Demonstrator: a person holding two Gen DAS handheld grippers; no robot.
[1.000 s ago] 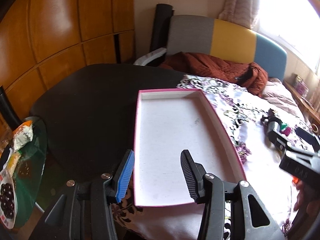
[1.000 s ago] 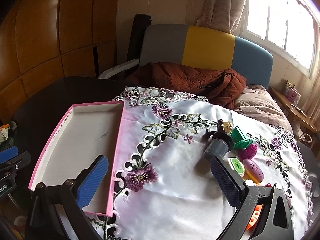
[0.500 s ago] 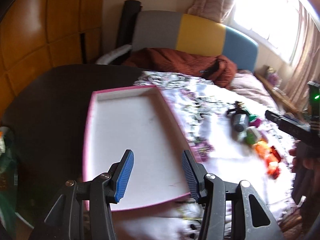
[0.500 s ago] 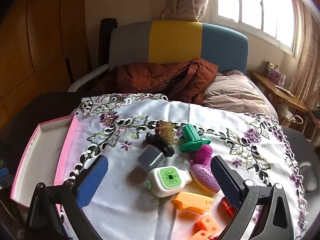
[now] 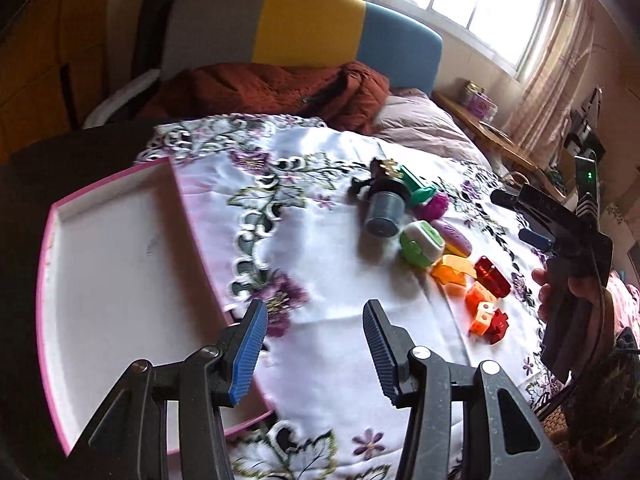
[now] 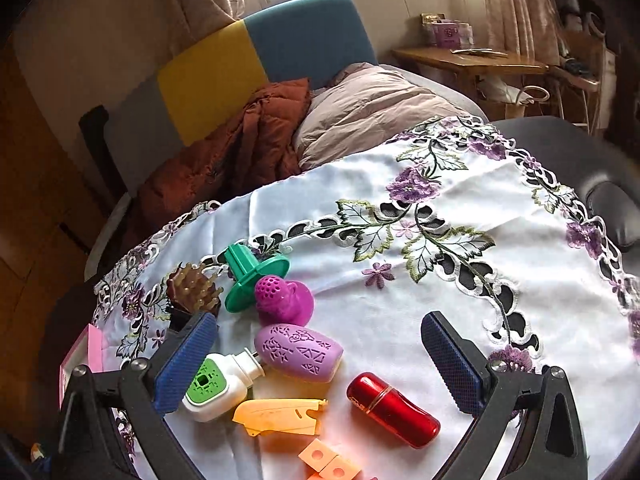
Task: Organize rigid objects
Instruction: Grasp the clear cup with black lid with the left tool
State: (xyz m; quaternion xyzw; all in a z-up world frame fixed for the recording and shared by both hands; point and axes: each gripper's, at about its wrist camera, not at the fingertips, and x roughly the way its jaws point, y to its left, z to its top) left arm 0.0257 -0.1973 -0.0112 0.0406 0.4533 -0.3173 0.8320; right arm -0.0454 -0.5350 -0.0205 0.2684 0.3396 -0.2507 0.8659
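A pink tray (image 5: 120, 280) with a bare white floor lies at the left of the embroidered cloth (image 5: 320, 272). My left gripper (image 5: 314, 320) hangs open over the cloth just right of the tray, with nothing between its fingers. A cluster of small items lies further right: a grey cylinder (image 5: 384, 212), a green-and-white bottle (image 6: 216, 384), a green funnel piece (image 6: 252, 276), a magenta piece (image 6: 284, 300), a purple oval (image 6: 300, 352), a yellow-orange piece (image 6: 280, 416), a red cylinder (image 6: 392, 404) and orange cubes (image 6: 328, 460). My right gripper (image 6: 320, 332) is open above this cluster, pressing on none of it.
Behind the table stands a sofa with a grey, yellow and blue back (image 5: 308, 24), holding a brown jacket (image 5: 280, 88) and a beige pillow (image 6: 368, 108). A wooden side table (image 6: 468, 64) is at the far right. The dark tabletop (image 6: 560, 148) shows past the cloth's edge.
Both views have swung right, from the tray to the cluster of items. The right gripper has rolled and now hangs over the purple oval and red cylinder. Both stay open.
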